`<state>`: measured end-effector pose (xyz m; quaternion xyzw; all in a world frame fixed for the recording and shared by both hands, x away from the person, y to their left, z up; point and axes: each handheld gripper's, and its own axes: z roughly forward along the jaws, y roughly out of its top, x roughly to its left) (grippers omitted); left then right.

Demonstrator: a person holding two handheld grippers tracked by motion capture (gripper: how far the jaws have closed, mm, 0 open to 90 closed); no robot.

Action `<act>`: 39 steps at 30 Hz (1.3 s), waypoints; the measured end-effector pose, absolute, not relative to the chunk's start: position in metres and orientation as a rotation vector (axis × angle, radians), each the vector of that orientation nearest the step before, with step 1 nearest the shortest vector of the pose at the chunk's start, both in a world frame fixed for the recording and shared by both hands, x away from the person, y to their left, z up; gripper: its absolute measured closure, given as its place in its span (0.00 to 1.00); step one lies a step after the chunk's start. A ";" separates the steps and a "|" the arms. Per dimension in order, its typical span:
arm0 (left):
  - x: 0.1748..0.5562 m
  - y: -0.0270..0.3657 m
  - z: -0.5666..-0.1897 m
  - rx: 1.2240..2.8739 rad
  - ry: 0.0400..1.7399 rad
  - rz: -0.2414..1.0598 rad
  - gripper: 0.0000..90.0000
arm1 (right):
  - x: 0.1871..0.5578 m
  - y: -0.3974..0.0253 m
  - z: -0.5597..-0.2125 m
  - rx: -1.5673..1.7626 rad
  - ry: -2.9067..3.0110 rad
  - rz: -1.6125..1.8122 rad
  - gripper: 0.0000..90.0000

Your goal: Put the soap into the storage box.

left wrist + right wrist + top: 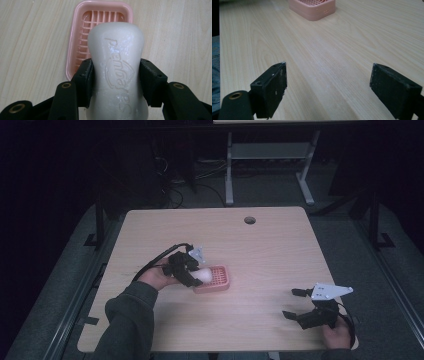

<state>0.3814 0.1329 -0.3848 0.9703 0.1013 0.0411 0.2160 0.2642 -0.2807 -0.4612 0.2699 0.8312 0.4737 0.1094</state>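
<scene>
A pale bar of soap (117, 70) with embossed lettering is clamped between the jaws of my left gripper (116, 80), hanging over the near end of a pink slatted soap dish (75, 50). From above, the same soap (203, 274) shows as a white lump over the left part of the dish (221, 281), with the left gripper (192, 272) coming in from the left. My right gripper (295, 303) rests low near the table's front right, jaws spread wide with nothing between them. Its own view looks across bare wood toward the dish (313, 8).
The light wooden table (260, 255) has a round cable hole (249, 220) near its back edge. Behind the table, in the dark, stand white desk legs (229, 170) and floor cables. Dark sleeves enter from the bottom.
</scene>
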 end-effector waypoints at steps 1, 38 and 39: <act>0.382 0.132 -0.385 2.690 0.282 0.115 0.54 | 0.264 -0.281 -0.461 0.795 2.444 1.393 0.15; 0.403 0.100 -0.398 2.700 0.259 0.103 0.54 | 0.264 -0.283 -0.461 0.807 2.433 1.410 0.15; 0.403 0.100 -0.399 2.700 0.260 0.093 0.54 | 0.264 -0.284 -0.461 0.805 2.434 1.409 0.15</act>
